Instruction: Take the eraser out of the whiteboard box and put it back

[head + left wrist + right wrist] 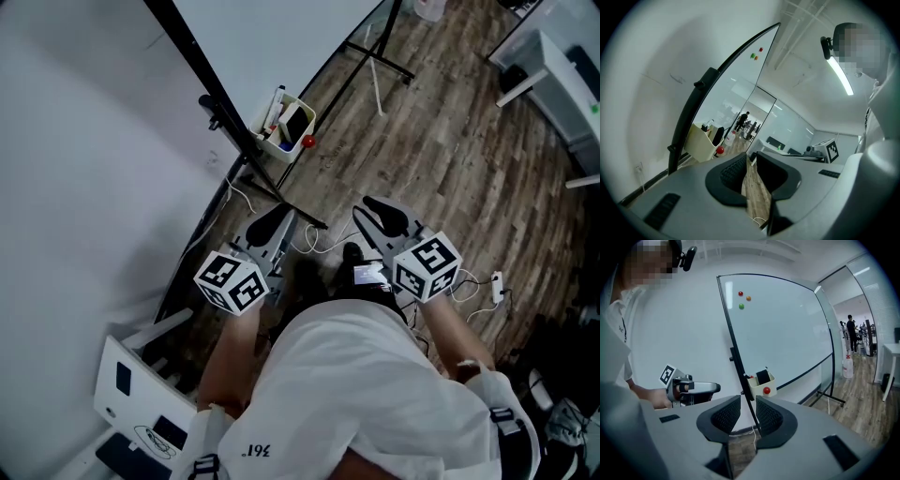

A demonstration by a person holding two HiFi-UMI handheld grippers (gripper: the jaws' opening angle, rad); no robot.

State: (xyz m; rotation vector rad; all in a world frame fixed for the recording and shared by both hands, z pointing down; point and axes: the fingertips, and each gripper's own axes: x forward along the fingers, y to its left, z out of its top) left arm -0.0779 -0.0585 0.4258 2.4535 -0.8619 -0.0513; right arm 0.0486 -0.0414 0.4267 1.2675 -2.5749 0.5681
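A cream whiteboard box (286,127) hangs on the frame of the whiteboard (272,37). In it stands the black eraser (297,121) beside some markers, with a red round magnet (308,142) on its side. My left gripper (272,225) and right gripper (384,217) are side by side above the floor, well short of the box. Both stand a little open and hold nothing. In the left gripper view the box (701,140) and eraser (718,136) lie beyond the jaws to the left. In the right gripper view the box (761,385) and eraser (762,377) sit straight ahead above the jaws.
The whiteboard's black stand legs (281,202) spread over the wooden floor ahead of me. White cables (319,246) and a power strip (498,286) lie by my feet. A white desk (553,66) stands at the far right, a white panel (141,394) at lower left.
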